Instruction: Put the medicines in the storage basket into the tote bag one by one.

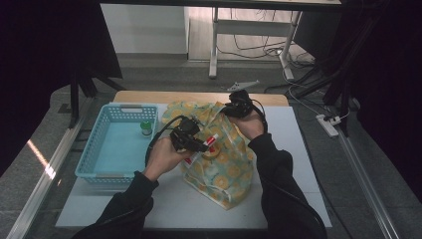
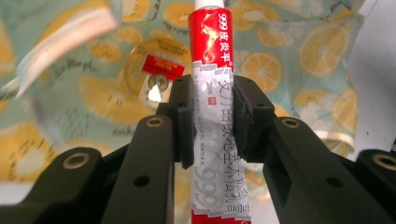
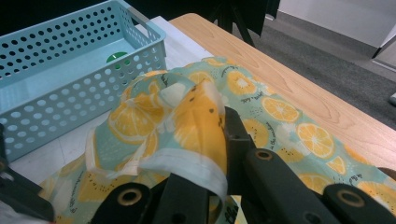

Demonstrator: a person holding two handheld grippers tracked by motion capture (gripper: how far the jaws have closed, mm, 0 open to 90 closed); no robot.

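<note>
A red and white ointment tube [image 1: 211, 141] [image 2: 209, 51] sits upright between the pads of my left gripper [image 1: 199, 144] [image 2: 213, 122], which is shut on its middle. It hangs over the open mouth of a lemon-print cloth bag [image 1: 226, 172] [image 2: 299, 51] lying on the table. Inside the bag lies a round tin with a red label [image 2: 156, 70] [image 1: 210, 154]. My right gripper [image 1: 226, 110] [image 3: 218, 140] is at the bag's far end, shut on a bunched fold of the bag's rim [image 3: 196, 121] and holding it lifted.
A light blue perforated basket [image 1: 107, 167] [image 3: 70, 88] stands left of the bag, with a small green-capped bottle [image 1: 146, 128] [image 3: 116, 57] in it. A white mat [image 1: 169, 204] covers the wooden table [image 3: 303, 88]. A power strip [image 1: 328, 124] lies on the floor at the right.
</note>
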